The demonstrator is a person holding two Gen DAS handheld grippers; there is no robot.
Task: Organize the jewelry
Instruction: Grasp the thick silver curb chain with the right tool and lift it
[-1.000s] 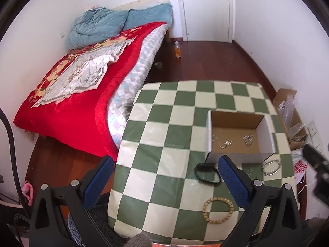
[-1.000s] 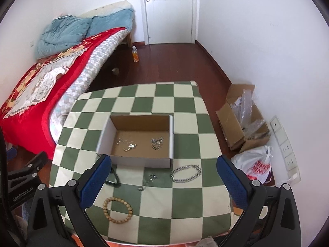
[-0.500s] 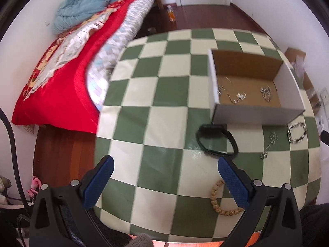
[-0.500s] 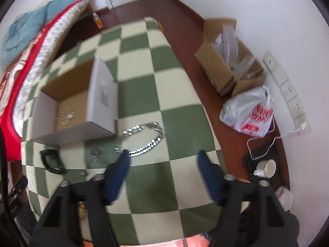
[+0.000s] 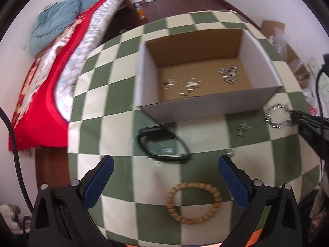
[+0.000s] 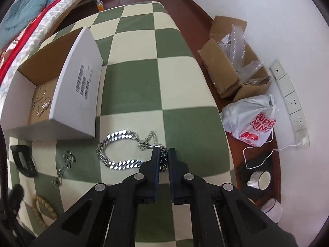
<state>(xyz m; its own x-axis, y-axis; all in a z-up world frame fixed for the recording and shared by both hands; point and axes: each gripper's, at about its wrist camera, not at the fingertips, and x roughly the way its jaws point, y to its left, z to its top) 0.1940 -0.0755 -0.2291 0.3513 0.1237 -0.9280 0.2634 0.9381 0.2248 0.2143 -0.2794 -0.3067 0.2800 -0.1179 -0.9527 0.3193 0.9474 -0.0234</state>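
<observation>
Silver chain bracelet (image 6: 121, 150) in right gripper (image 6: 163, 158)

One box (image 5: 205, 105), four loose pieces — two chains, two bracelets

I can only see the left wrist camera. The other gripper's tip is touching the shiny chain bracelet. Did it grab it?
Observer: Yes. The right hand-held gripper is shut on the silver chain bracelet, pinching links near the clasp.
Child: Is it up in the air?
Observer: Most of it lies flat on the checkered tablecloth.
Child: Anything on the box's outside?
Observer: A barcode label on the cardboard box's white side wall.
</observation>
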